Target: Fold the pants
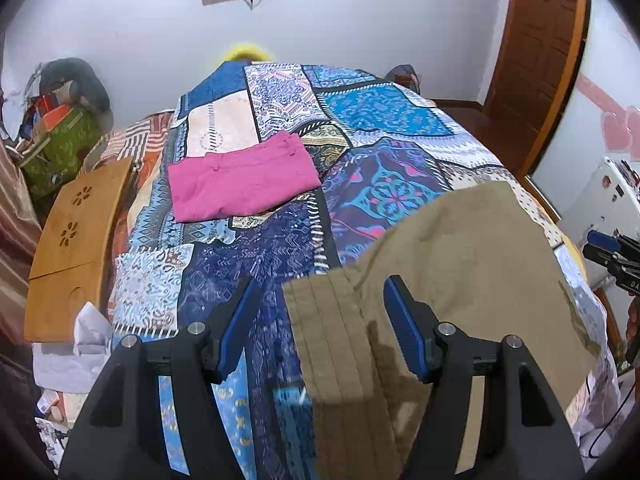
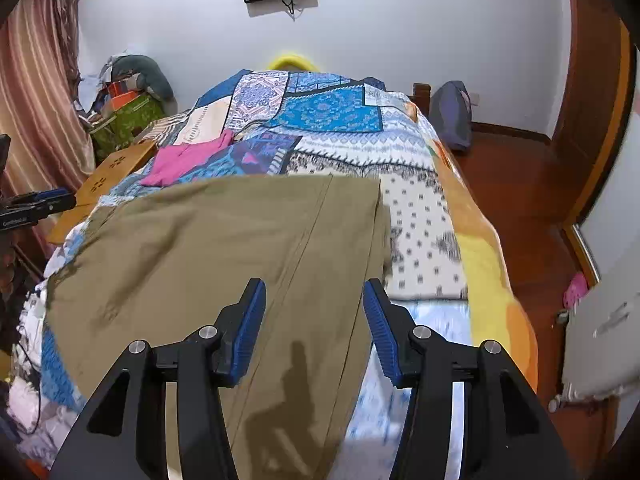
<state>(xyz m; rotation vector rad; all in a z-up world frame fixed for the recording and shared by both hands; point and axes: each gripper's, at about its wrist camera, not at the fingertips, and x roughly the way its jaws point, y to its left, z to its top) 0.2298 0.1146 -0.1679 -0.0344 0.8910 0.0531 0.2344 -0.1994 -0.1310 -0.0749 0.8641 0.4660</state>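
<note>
Khaki pants lie spread flat across the near part of the patchwork bedspread. Their hemmed end lies between my left gripper's fingers. My left gripper is open, just above that edge. In the right wrist view the pants fill the middle, with a long seam running towards me. My right gripper is open above the pants' right edge. The right gripper shows at the far right of the left wrist view, and the left gripper shows at the far left of the right wrist view.
Folded pink pants lie further up the bed. A wooden lap tray rests at the bed's left edge. Clutter and a green bag stand in the left corner. A wooden door and white cabinet are right.
</note>
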